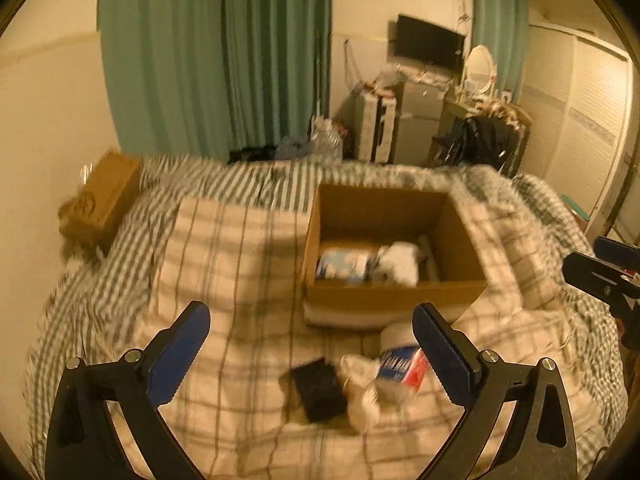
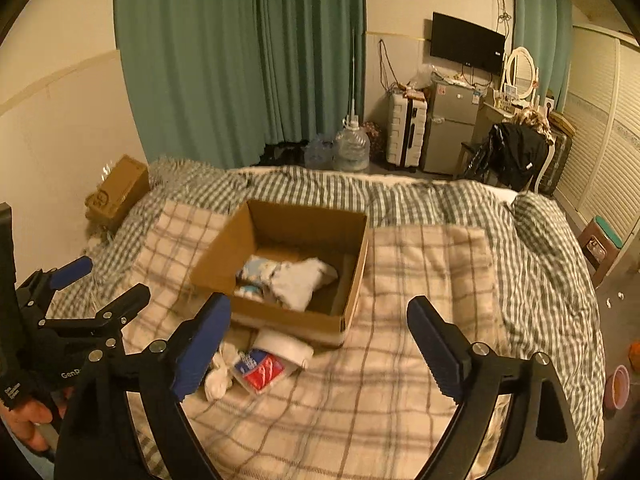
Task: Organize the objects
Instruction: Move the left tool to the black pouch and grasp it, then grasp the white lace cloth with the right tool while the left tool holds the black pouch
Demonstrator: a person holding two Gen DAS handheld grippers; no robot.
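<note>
An open cardboard box [image 1: 392,300] [image 2: 344,312] sits on the bed and holds white cloth [image 2: 300,280] and a light blue pack [image 2: 256,270]. In front of it lie a black item [image 1: 320,388], a crumpled white cloth [image 1: 360,384] [image 2: 218,376], a red-and-blue packet [image 1: 402,368] [image 2: 260,368] and a white roll [image 2: 286,346]. My left gripper [image 1: 312,356] is open and empty above these loose items. My right gripper [image 2: 320,344] is open and empty, just right of them. The left gripper also shows in the right wrist view [image 2: 100,284].
A plaid blanket [image 2: 400,380] covers the bed over a green checked duvet [image 2: 552,264]. A brown carton [image 2: 120,188] lies at the bed's far left by the wall. Water jugs [image 2: 352,148], a suitcase, a small fridge and a chair stand beyond the bed.
</note>
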